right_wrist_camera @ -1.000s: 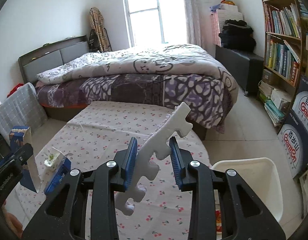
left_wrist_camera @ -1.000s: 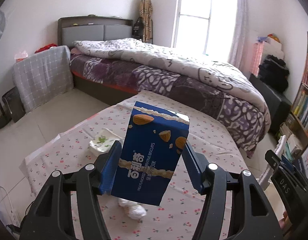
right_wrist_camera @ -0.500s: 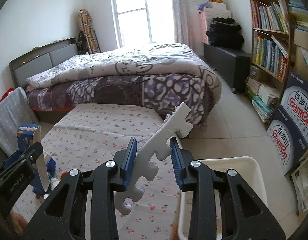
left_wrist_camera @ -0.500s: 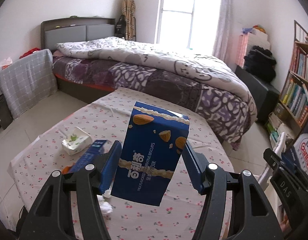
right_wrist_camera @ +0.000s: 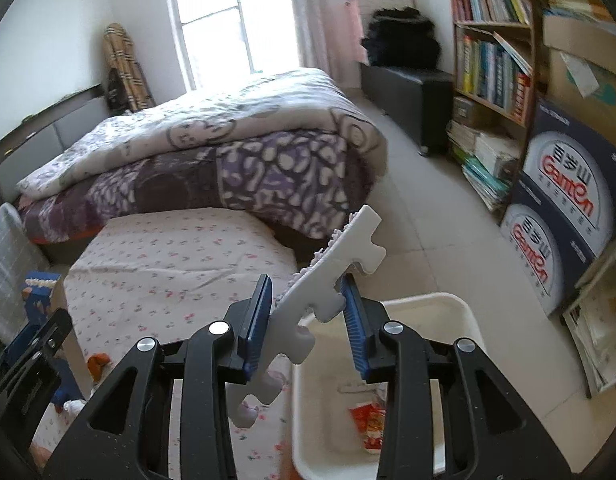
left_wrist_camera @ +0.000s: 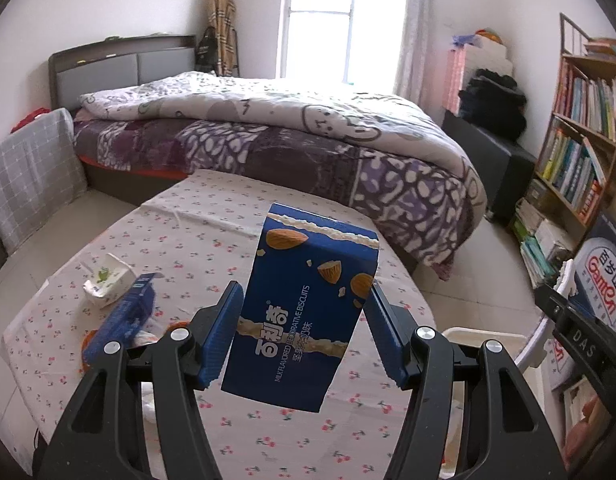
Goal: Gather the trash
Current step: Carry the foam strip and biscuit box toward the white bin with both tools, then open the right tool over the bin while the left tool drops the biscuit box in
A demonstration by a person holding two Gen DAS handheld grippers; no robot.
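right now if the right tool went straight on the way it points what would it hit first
Probably the floor tiles between the bed and the white bin; depth is unclear. The right tool, shut on a foam piece, hangs above the bin's near rim.

This is a bedroom in a home. A large bed [left_wrist_camera: 268,132] with a padded headboard [left_wrist_camera: 120,68] and a rumpled purple-and-white quilt [right_wrist_camera: 212,152] fills the middle of the room under a bright window [left_wrist_camera: 339,20] with a pale curtain [left_wrist_camera: 415,28]. A wooden bookshelf [right_wrist_camera: 491,52] crammed with books stands along one wall, more books stacked on the tiled floor [right_wrist_camera: 427,248] below it. A checked coat [left_wrist_camera: 224,40] hangs in the corner, and printed cartons [right_wrist_camera: 563,216] sit beside the shelf. A bench [left_wrist_camera: 212,232] under a floral cloth stands at the bed's foot.
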